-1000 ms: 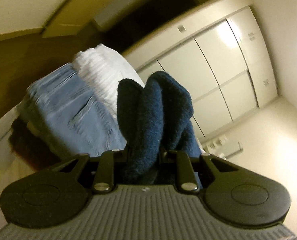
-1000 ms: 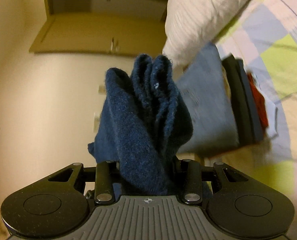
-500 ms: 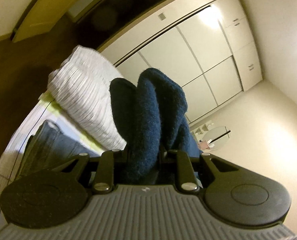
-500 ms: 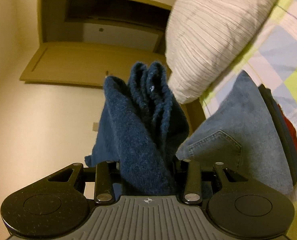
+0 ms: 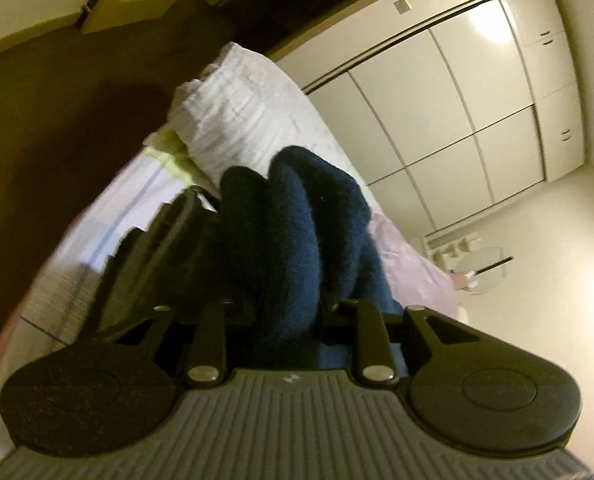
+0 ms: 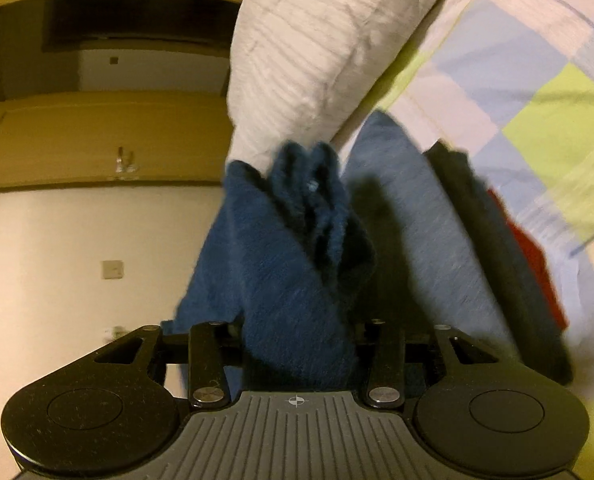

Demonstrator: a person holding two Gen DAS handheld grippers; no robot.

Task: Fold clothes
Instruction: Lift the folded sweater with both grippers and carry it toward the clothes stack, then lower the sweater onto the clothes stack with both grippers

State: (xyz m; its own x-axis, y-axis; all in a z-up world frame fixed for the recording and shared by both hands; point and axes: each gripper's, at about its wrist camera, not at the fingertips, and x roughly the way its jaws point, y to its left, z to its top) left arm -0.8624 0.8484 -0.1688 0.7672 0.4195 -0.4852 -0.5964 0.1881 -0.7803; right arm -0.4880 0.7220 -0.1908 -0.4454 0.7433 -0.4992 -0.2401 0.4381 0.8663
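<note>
- The left gripper [image 5: 287, 312] is opening, with the fuzzy dark blue cloth [image 5: 293, 232] bunched between its jaws.
- The right gripper [image 6: 297, 332] is opening too, with the same blue cloth [image 6: 293, 264] between its jaws.
- Just past the cloth lies a pile of folded clothes [image 6: 429, 232] with jeans on top.
- The pile sits on the checked bed cover [image 6: 529, 72], beside a white pillow [image 6: 305, 52].

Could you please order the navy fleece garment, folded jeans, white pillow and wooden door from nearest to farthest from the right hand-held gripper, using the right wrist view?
1. Navy fleece garment, between the opening jaws.
2. Folded jeans, just right.
3. White pillow, beyond, centre.
4. Wooden door, far left.
</note>
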